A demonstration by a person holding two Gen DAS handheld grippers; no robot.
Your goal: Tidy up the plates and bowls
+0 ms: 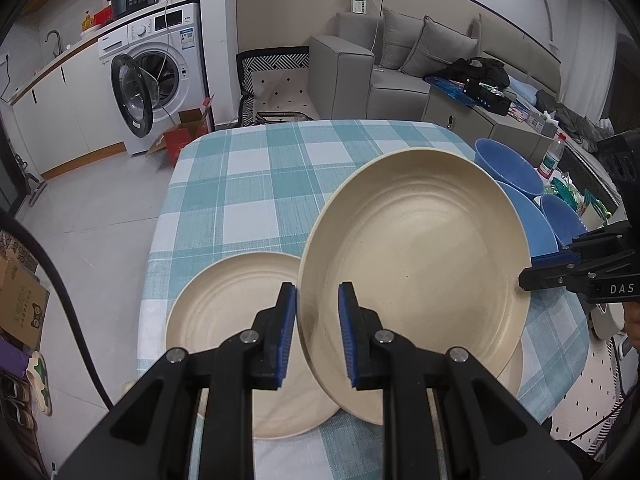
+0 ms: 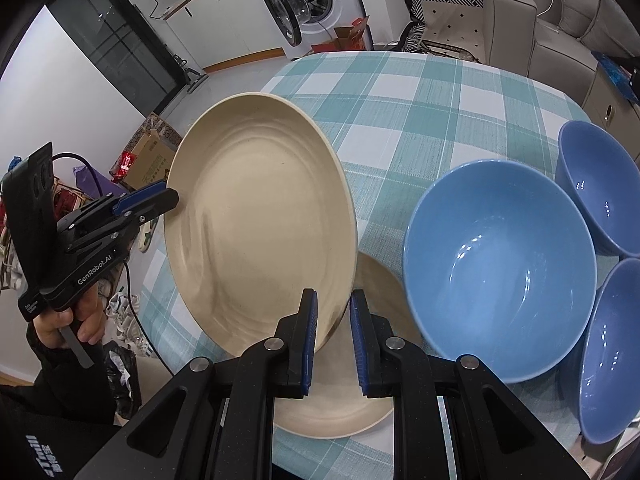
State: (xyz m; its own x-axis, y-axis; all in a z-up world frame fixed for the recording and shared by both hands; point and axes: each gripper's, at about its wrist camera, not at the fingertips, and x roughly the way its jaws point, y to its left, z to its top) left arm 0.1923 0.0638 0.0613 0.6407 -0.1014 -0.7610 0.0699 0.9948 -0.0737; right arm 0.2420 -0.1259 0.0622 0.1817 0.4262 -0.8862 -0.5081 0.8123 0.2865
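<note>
I carry the large cream round plate with faint rings between both tongs, tilted and lifted off the counter covered in a teal-and-white checked cloth. My left tongs are clamped narrow on its near-left rim, and my right tongs are pinched on the opposite rim. Below it lie two more cream plates: one flat beside my left tongs, another under the lifted plate's right edge.

To do this step well, I judge I should keep both grips even, level the plate, centre it over a resting plate and lower it until the rims nest before I let go; uneven release could let it slide off.

Three glossy blue bowls sit in a cluster on the right side of the counter, not stacked, close enough that I must watch the plate's edge.

Beyond the counter stand a grey sofa with cushions and a white front-loading washing machine, door open. The clutter on the low cabinet at right is too small for me to identify.
</note>
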